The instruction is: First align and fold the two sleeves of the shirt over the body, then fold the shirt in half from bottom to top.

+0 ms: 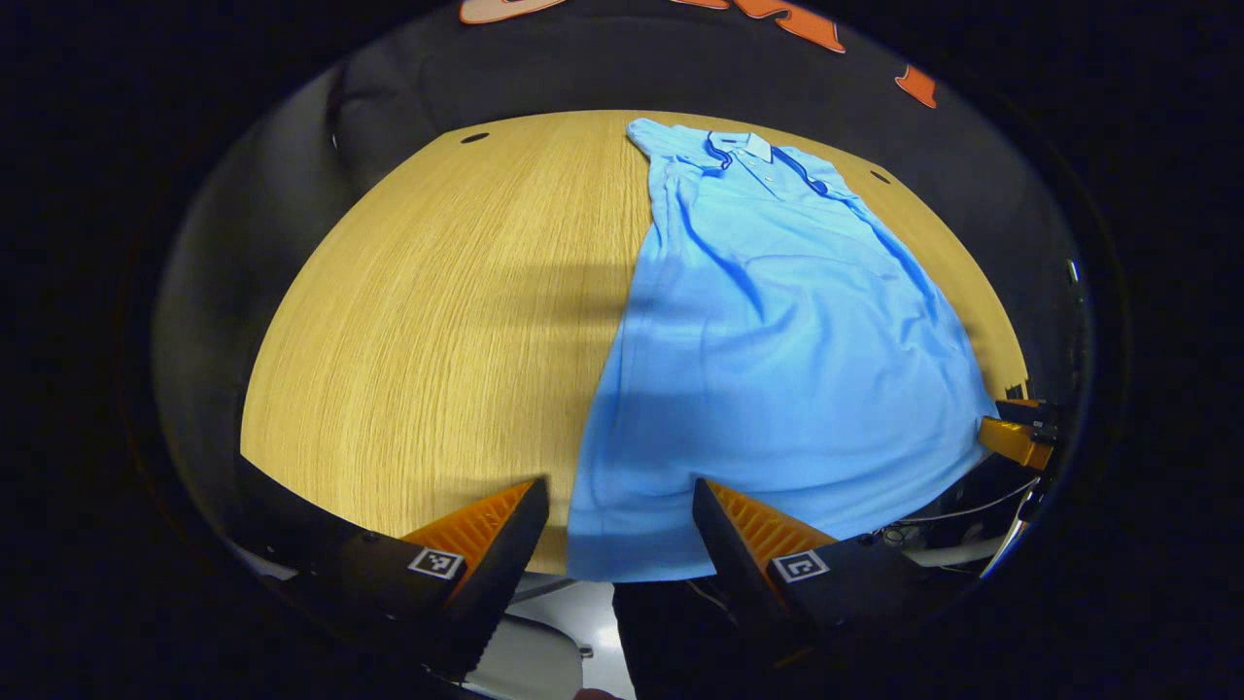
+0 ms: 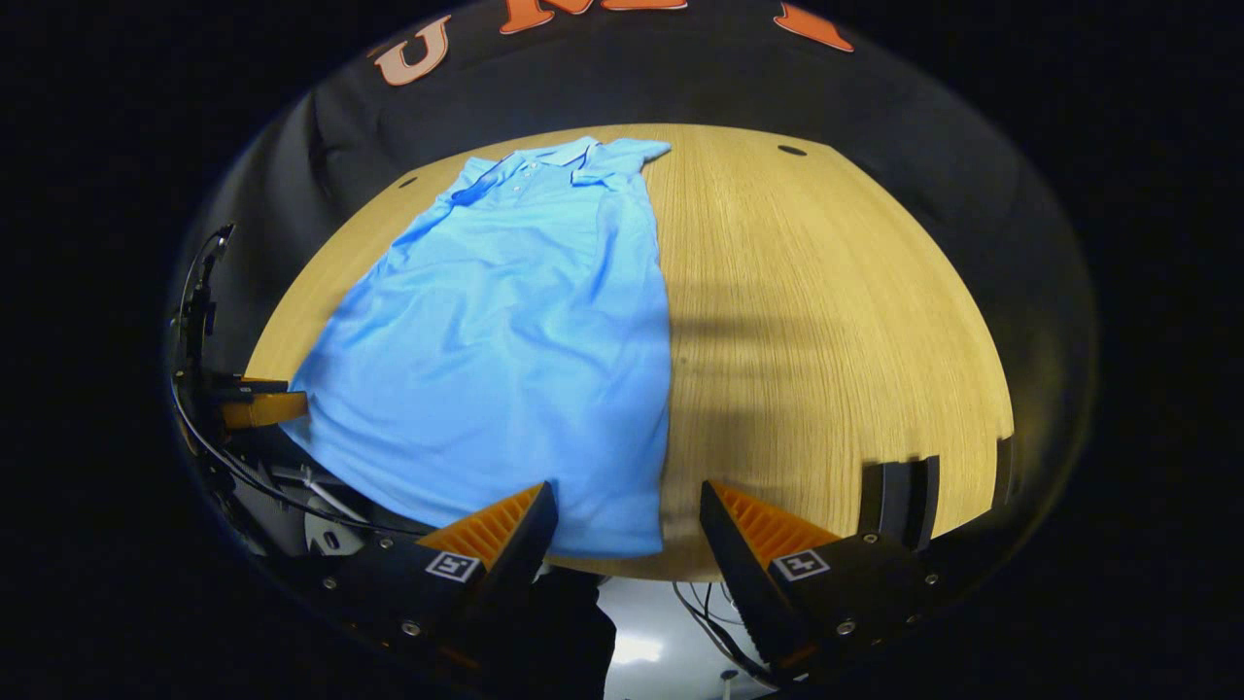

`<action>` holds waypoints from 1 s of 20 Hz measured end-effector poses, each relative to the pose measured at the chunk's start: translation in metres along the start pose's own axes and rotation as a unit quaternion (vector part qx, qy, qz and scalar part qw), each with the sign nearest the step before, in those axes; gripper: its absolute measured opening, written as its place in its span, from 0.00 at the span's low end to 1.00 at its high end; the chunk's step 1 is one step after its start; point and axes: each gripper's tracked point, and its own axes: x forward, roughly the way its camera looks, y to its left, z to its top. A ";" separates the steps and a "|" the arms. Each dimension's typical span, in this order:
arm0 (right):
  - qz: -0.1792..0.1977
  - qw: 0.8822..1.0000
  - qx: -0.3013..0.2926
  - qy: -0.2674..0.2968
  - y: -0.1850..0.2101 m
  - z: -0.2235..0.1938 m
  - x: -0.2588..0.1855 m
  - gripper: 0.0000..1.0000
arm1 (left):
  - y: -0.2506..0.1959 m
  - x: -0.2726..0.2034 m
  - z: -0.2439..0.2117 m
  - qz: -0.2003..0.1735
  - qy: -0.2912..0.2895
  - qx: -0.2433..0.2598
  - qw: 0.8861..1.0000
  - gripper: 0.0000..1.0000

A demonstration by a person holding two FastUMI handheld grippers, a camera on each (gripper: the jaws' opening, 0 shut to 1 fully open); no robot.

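— How does the left gripper (image 1: 620, 530) stand?
— Fingers spread wide apart, nothing between them, hovering at the near edge and pointing forward.
— And the right gripper (image 2: 627, 530)?
— The same: fingers parted, empty, level and facing forward.
— Do they see each other?
— Yes. The right one sits at the far right of the left gripper view; the left one sits at the far left of the right gripper view.
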 end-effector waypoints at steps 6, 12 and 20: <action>-0.023 0.999 -0.013 -0.028 0.013 -0.008 0.000 0.68 | -0.006 -0.003 -0.003 0.001 -0.043 0.004 0.999 0.95; -0.013 1.000 0.005 -0.008 0.023 -0.005 0.003 0.13 | -0.038 0.000 0.003 0.017 -0.036 0.035 0.999 0.08; 0.103 0.989 0.103 0.009 0.054 0.005 -0.017 0.07 | -0.054 -0.025 0.042 -0.003 -0.072 -0.004 0.997 0.06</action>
